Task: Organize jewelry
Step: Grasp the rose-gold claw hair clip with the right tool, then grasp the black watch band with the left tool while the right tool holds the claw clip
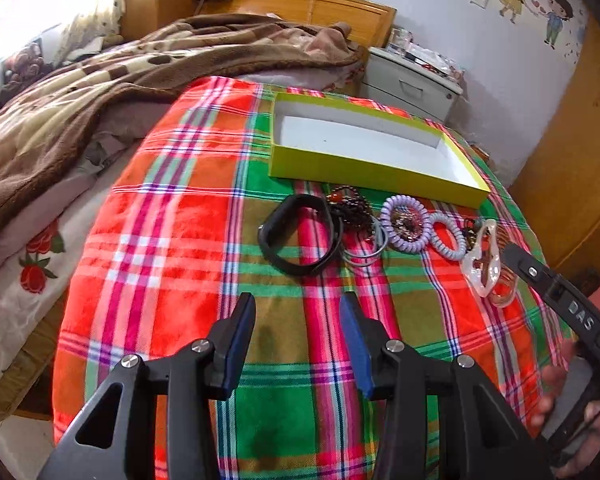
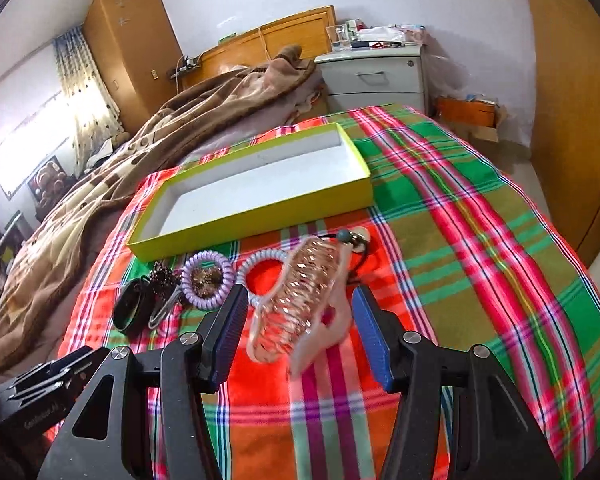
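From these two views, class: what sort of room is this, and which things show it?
Most likely a home bedroom: a bed with a rumpled brown blanket and wooden headboard, a tall wardrobe, and a cluttered bedside drawer unit.

Home bedroom: bed headboard [image 1: 320, 8], blanket [image 1: 100, 92], wardrobe [image 2: 132, 44], nightstand [image 2: 376, 76].

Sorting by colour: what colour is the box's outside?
Yellow-green outside, white inside; the box shows best in the right wrist view.

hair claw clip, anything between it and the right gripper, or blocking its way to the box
Nothing visible: the hair claw clip lies between the open right gripper fingers, and only bare cloth separates it from the box.
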Motion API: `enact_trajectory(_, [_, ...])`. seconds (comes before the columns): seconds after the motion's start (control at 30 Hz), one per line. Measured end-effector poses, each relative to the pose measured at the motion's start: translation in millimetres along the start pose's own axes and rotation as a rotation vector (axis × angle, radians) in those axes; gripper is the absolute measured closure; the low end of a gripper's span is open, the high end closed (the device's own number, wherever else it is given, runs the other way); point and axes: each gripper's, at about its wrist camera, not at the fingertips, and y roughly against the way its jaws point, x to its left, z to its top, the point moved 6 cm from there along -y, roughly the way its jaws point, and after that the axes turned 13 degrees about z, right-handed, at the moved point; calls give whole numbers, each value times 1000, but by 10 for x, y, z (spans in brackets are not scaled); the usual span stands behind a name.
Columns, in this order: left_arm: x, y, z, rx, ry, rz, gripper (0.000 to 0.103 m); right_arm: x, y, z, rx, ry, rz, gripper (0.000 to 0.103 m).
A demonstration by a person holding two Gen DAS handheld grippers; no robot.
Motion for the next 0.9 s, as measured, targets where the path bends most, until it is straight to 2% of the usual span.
enact_trajectory(0.23, [12,-120,34,52,-6,-56,53,12,-242,-16,86,21,-65,48])
enact_trajectory(0.4, [144,-202,86,77,25,-40,53,13,-319,-46,114,50,-95,48])
enact_trajectory(0.63, [236,-283,173,95,60,-43,53,-24,-279,-39,110,41,-99,48])
enact_trajectory(0.67, [242,-289,193,96,66,-47,53,-31,-274,-39,109,44,-105,50])
enact_trajectory(0.73, [251,-315,239,98,76,-58,53,-39,-249,-35,102,51,-109,62])
enact_trajectory(0.9, [257,-375,350,94,58,-24,53,-119,-175,-22,94,51,-121,62])
